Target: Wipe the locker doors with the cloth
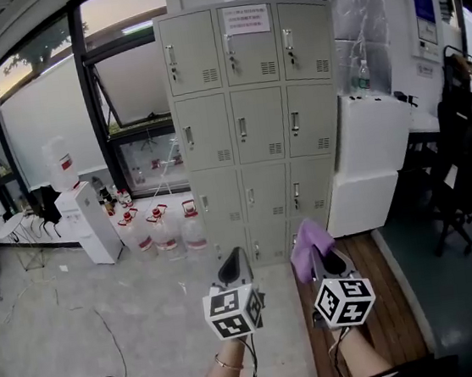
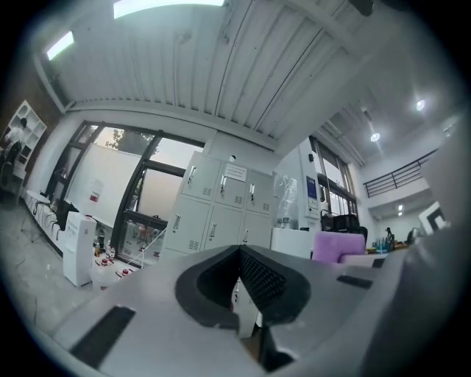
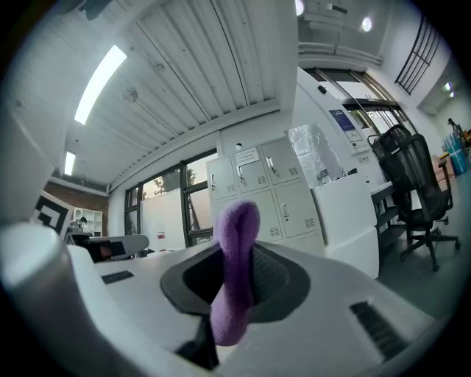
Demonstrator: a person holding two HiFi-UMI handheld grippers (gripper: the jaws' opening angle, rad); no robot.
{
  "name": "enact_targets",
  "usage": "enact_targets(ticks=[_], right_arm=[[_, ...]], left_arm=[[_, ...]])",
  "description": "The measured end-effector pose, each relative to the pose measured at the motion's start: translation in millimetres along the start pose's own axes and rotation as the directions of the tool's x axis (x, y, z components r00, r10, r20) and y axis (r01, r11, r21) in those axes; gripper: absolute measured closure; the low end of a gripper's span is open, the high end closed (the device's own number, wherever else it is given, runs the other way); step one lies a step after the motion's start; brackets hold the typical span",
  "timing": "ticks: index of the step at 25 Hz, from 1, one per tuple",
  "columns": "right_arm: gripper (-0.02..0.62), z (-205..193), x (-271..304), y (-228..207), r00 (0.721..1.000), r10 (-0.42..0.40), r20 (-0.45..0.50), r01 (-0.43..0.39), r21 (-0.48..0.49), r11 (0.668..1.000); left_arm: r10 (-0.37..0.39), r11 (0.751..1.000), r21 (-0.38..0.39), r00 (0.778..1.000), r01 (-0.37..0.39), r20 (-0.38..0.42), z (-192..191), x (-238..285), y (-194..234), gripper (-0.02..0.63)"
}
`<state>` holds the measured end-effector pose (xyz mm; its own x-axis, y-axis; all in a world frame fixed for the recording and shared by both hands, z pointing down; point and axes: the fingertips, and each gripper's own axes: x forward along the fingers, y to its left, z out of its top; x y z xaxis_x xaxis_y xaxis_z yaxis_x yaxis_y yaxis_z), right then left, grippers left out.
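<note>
A grey bank of lockers (image 1: 254,130) with several small doors stands against the far wall, also seen in the left gripper view as the lockers (image 2: 221,213) and in the right gripper view as the lockers (image 3: 265,195). My right gripper (image 1: 319,254) is shut on a purple cloth (image 1: 309,241), which sticks up between its jaws as the cloth (image 3: 235,265). My left gripper (image 1: 234,267) is shut and holds nothing; its pads (image 2: 254,283) meet. Both grippers are held low, well short of the lockers.
A water dispenser (image 1: 81,211) and several water jugs (image 1: 162,228) stand left of the lockers under the window. A white cabinet (image 1: 369,163) sits right of them, with a black office chair (image 1: 463,164) further right. A cable (image 1: 110,344) lies on the floor.
</note>
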<state>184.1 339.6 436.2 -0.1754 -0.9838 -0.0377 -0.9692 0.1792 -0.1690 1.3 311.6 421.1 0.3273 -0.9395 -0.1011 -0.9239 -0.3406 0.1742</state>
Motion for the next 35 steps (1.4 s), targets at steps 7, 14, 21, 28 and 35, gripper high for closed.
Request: enact_targets(ticks=[7, 14, 21, 28, 35], right_arm=[[0.537, -6, 2, 10, 1.000, -0.007, -0.009, 0.007, 0.017, 1.000], [0.537, -20, 29, 17, 1.000, 0.003, -0.031, -0.002, 0.032, 0.999], [0.537, -31, 83, 20, 0.998, 0.035, -0.048, -0.034, 0.041, 0.999], [0.537, -29, 164, 7, 0.997, 0.062, -0.041, -0.059, 0.053, 0.997], [0.535, -9, 254, -22, 0.997, 0.077, -0.016, -0.076, 0.057, 0.995]], left_arm=[[-0.011, 1.000, -0.003, 0.999, 0.011, -0.033, -8, -1, 16, 0.600], [0.014, 1.000, -0.007, 0.999, -0.014, -0.046, -19, 11, 41, 0.600], [0.033, 0.999, -0.030, 0.998, -0.034, -0.047, -26, 46, 74, 0.598], [0.064, 0.998, -0.021, 0.997, -0.065, -0.046, -29, 118, 104, 0.599], [0.078, 0.997, 0.012, 0.997, -0.078, -0.007, -10, 208, 122, 0.598]])
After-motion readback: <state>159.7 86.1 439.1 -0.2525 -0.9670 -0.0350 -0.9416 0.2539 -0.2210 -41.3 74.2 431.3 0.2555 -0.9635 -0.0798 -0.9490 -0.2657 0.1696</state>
